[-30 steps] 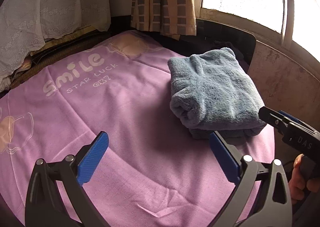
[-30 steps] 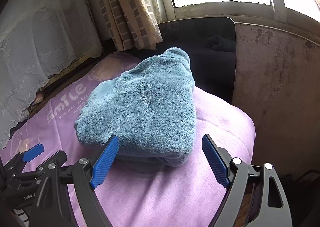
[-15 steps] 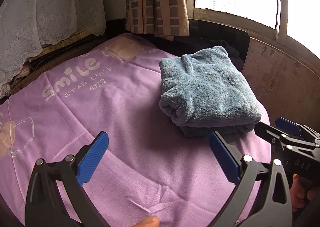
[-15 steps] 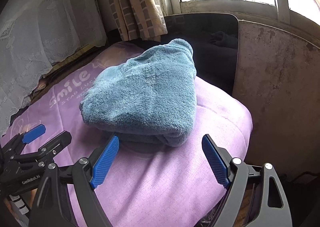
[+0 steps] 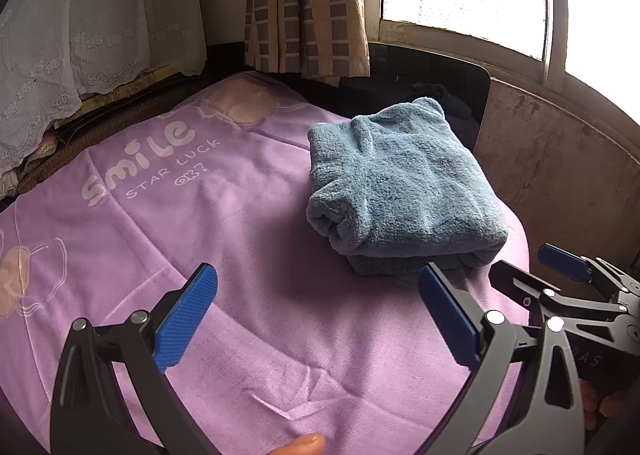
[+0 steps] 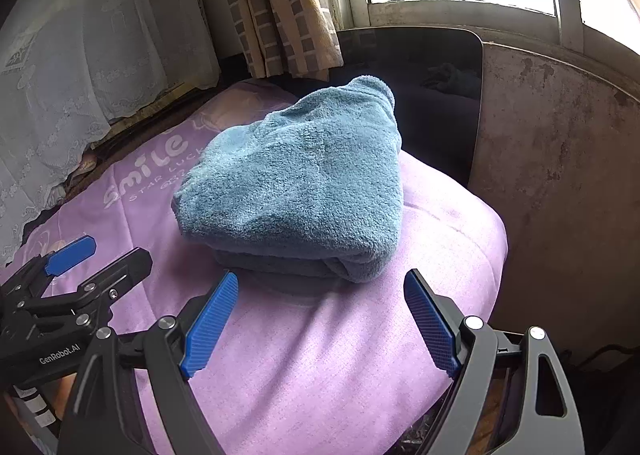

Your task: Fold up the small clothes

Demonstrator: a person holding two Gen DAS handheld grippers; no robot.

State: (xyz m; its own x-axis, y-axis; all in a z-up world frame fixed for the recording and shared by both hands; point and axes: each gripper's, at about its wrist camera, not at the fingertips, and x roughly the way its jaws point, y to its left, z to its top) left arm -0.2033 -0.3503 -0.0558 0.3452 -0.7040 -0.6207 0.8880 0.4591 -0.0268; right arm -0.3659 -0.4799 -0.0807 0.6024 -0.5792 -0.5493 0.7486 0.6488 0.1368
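A blue fleece garment [image 5: 400, 191] lies folded into a thick stack on the purple sheet [image 5: 200, 215], towards its right far corner. It also shows in the right wrist view [image 6: 300, 183]. My left gripper [image 5: 320, 319] is open and empty, held above the sheet near and left of the stack. My right gripper [image 6: 320, 319] is open and empty, just in front of the stack's near edge. Each gripper shows in the other's view: the right gripper [image 5: 560, 275] and the left gripper [image 6: 80, 263].
The sheet [image 6: 320, 355] carries "smile STAR LUCK" print and drops off at the right edge. A dark panel [image 5: 440, 71] and stained wall [image 5: 560, 159] stand behind and right. Checked curtain [image 5: 304, 3] and white lace cloth [image 5: 80, 35] hang at the back.
Both grippers have drawn back from the folded stack, which now looks smaller and farther. The stack has not moved. Both stayed open.
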